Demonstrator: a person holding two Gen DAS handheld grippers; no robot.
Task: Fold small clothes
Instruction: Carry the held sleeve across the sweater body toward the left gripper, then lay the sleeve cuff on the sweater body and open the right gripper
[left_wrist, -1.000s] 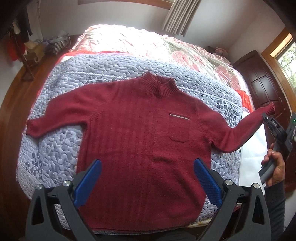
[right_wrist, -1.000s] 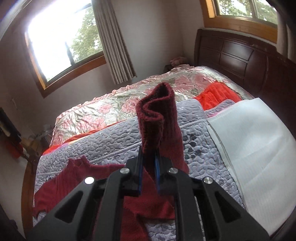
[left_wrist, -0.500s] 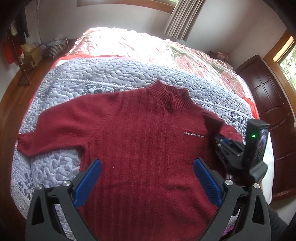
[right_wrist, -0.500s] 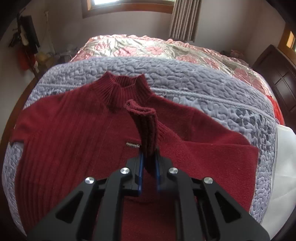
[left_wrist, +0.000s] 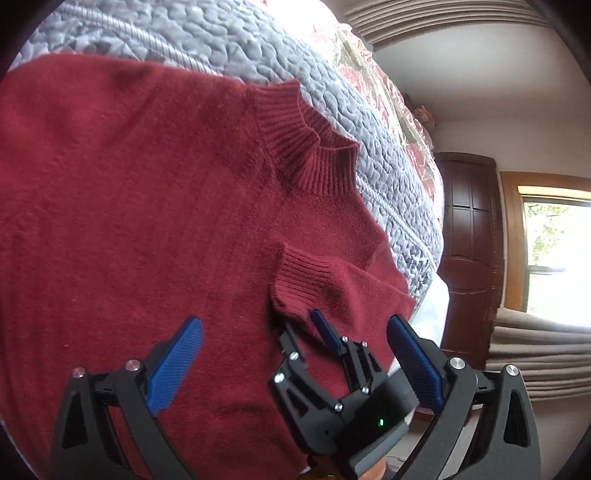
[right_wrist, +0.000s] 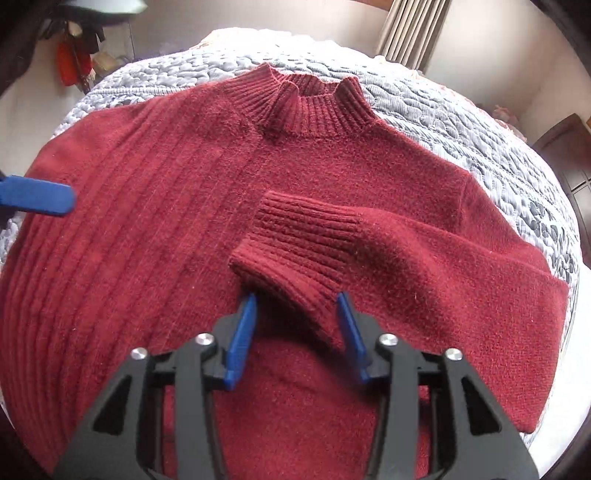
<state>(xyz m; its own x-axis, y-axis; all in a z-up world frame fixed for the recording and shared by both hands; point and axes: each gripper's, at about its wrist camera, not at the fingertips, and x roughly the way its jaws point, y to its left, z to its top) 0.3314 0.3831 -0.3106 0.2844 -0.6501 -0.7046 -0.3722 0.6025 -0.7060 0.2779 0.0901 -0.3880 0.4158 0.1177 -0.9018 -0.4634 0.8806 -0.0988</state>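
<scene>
A dark red knit sweater (right_wrist: 155, 229) lies flat, front up, on the bed, its ribbed collar (right_wrist: 314, 107) at the far side. Its right-hand sleeve (right_wrist: 443, 266) is folded across the chest, and the ribbed cuff (right_wrist: 295, 240) rests near the middle. My right gripper (right_wrist: 296, 299) is open, its blue pads on either side of the cuff's near edge without clamping it. My left gripper (left_wrist: 295, 323) hovers open low over the sweater (left_wrist: 129, 221), just behind the right gripper (left_wrist: 304, 328) and the cuff (left_wrist: 303, 280). One left finger (right_wrist: 37, 199) shows at the left edge of the right wrist view.
A grey quilted bedspread (right_wrist: 461, 122) lies under the sweater, with a floral quilt (left_wrist: 388, 92) beyond it. A white sheet (left_wrist: 436, 299) runs along the right side of the bed. A dark wooden door (left_wrist: 469, 240), a window (left_wrist: 554, 251) and curtains (left_wrist: 535, 354) stand to the right.
The right gripper carried the sleeve over the chest, laid it down and opened. The left gripper came in much lower and closer, turning toward the right side.
</scene>
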